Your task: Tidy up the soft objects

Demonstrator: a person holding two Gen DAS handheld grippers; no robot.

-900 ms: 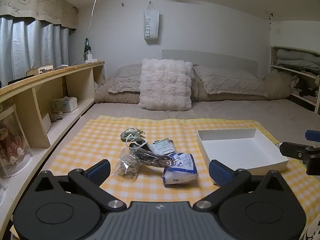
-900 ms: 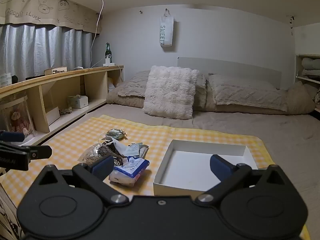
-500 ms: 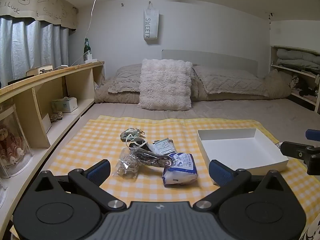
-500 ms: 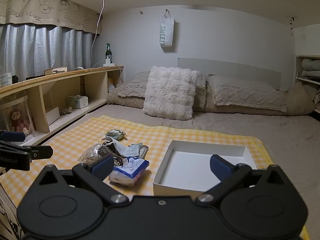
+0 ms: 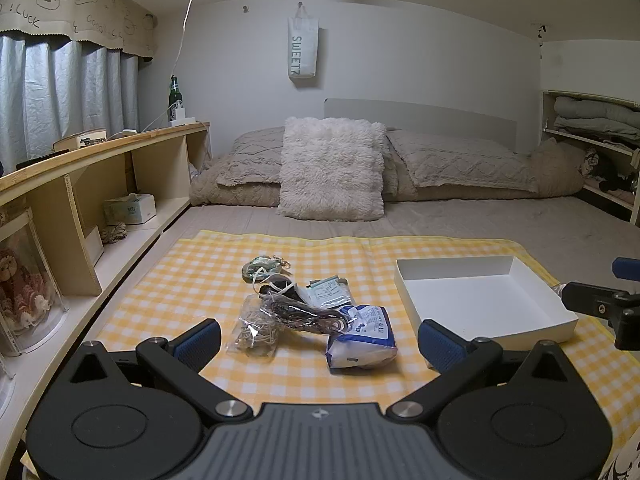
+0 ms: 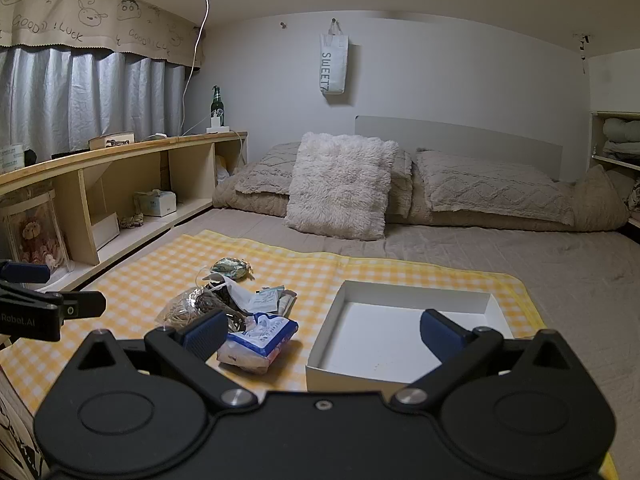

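Note:
A heap of soft packets lies on the yellow checked cloth (image 5: 192,276): a blue and white tissue pack (image 5: 362,332) (image 6: 262,336), a clear bag of string (image 5: 254,326), a dark cord bundle (image 5: 300,312), a flat paper packet (image 5: 328,290) and a greenish pouch (image 5: 262,268) (image 6: 230,266). An empty white box (image 5: 480,300) (image 6: 400,332) stands to the right of the heap. My left gripper (image 5: 318,340) is open, held above the heap's near side. My right gripper (image 6: 320,332) is open, above the box's left edge.
A wooden shelf unit (image 5: 100,184) with a tissue box and a doll case runs along the left. Pillows (image 5: 332,168) and bedding lie at the back. Shelves with folded blankets (image 5: 592,120) stand at the right.

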